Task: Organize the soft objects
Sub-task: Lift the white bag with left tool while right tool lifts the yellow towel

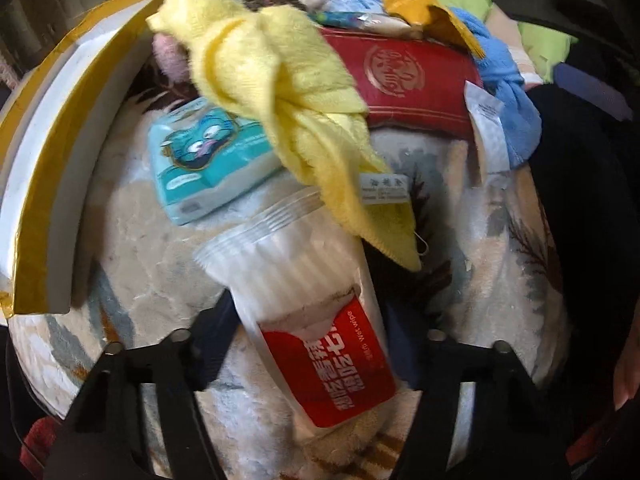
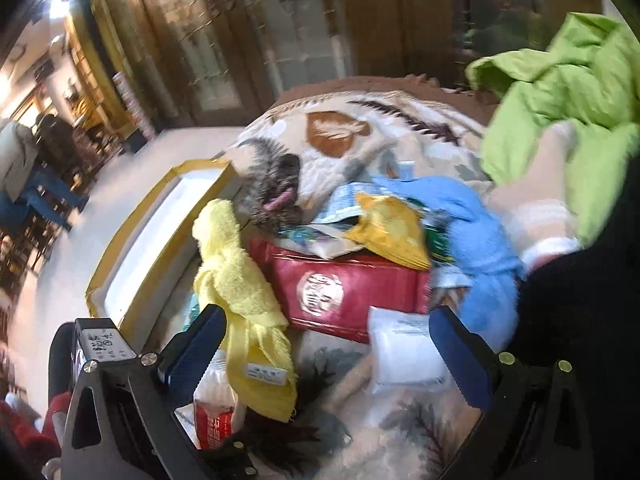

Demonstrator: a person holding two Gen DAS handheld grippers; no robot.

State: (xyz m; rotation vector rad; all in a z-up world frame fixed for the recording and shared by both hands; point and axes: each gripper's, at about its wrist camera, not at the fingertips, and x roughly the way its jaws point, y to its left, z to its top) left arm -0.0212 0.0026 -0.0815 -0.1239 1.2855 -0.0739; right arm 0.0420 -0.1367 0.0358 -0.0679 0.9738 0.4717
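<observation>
Patterned blanket [image 1: 160,272] bears towels [image 1: 280,92], packets [image 1: 200,160].

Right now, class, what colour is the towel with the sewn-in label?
Yellow towel; clearest in the left wrist view.

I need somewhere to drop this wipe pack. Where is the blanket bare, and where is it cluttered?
Bare blanket lies below the teal tissue pack, beside the white gold-edged box. Another patch lies below the red embossed box, right of the yellow towel. The far side is crowded: blue cloth and snack packets.
</observation>
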